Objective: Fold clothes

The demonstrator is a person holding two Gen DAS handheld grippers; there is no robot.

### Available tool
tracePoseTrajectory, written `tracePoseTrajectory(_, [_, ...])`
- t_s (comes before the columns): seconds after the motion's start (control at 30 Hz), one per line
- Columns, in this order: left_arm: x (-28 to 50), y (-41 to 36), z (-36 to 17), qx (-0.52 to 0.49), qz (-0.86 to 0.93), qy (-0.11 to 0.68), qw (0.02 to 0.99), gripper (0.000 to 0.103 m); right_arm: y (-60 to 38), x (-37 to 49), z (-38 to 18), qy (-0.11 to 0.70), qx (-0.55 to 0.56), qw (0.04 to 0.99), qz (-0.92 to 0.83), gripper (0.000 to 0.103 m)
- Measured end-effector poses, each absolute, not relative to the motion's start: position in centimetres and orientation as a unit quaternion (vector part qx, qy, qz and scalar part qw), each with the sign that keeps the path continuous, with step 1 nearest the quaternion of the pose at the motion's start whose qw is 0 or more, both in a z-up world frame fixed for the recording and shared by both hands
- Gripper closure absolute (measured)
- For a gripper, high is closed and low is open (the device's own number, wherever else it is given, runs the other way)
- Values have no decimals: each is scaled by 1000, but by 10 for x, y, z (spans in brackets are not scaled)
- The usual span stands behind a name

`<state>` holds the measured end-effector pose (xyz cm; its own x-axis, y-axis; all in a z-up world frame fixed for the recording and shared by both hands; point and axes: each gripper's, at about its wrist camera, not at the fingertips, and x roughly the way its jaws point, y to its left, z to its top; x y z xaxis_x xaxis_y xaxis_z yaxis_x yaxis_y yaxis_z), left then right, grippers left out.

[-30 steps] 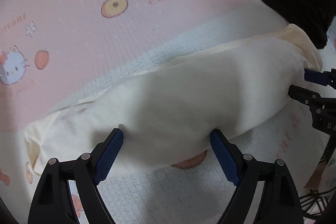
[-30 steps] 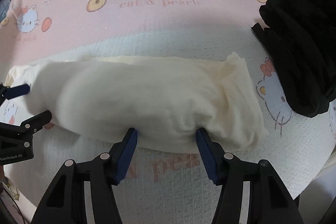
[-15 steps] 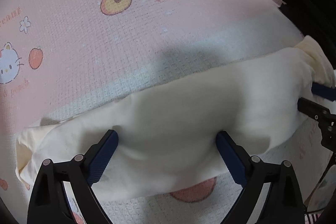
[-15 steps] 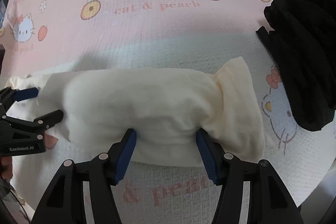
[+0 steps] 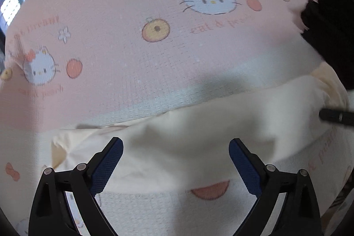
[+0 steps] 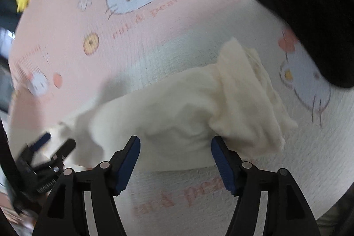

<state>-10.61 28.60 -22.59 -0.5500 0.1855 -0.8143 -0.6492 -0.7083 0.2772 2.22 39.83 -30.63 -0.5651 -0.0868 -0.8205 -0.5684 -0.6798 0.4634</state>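
bed: pink-and-white cartoon-cat blanket (image 5: 137,63) covers the whole work surface; it carries everything here, so it serves as the folding area.
black clothes: dark pile (image 6: 314,14) at the right edge of the blanket, close to the cream piece's right end but apart from it; whether it is folded or waiting cannot be told.
cream garment: cream garment (image 5: 199,143) lies as a long folded band across the near part of the blanket, in front of both tools; right end (image 6: 250,90) is looser, with layers fanned out and bunched, probably because that end was not pressed flat.
left tool: left tool (image 5: 176,166) stands wide over the left-centre of the band, jaws just opened further, cloth below the pads but not pinched; reads as a release once the fold was laid.
right tool: right tool (image 6: 176,166) at medium width over the right part of the band, jaws just opening, pads (image 6: 129,166) clear of the cloth, nothing held; view is motion-blurred.
step: judged as letting go of a finished fold; the fanned right end likely needs tidying or one more fold.
risk: soft cloth may spring open where the layers bunch.
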Motion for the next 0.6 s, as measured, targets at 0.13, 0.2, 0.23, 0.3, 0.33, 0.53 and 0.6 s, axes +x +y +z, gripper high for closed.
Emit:
tracePoseTrajectory(0.13, [-92, 289, -241, -345, 830, 377, 224, 5, 407, 48, -314, 426, -416, 150, 789, 36])
tracePoseTrajectory(0.2, [-81, 296, -247, -320, 825, 411, 217, 5, 409, 60, -322, 453, -410, 147, 778, 35])
tracePoseTrajectory(0.23, [-77, 300, -250, -312, 822, 425, 216, 5, 409, 64, -325, 461, -408, 147, 774, 35])
tracePoseTrajectory(0.3, [-65, 308, -258, -296, 816, 445, 221, 5, 408, 74, -335, 485, -401, 144, 764, 35])
tracePoseTrajectory(0.33, [-57, 311, -260, -287, 813, 455, 224, 5, 408, 78, -341, 495, -399, 142, 759, 35])
tracePoseTrajectory(0.53, [-16, 323, -272, -198, 790, 533, 228, 5, 414, 102, -354, 550, -361, 140, 740, 35])
tracePoseTrajectory(0.6, [-11, 328, -284, -164, 779, 566, 214, 5, 419, 105, -356, 559, -348, 145, 739, 35])
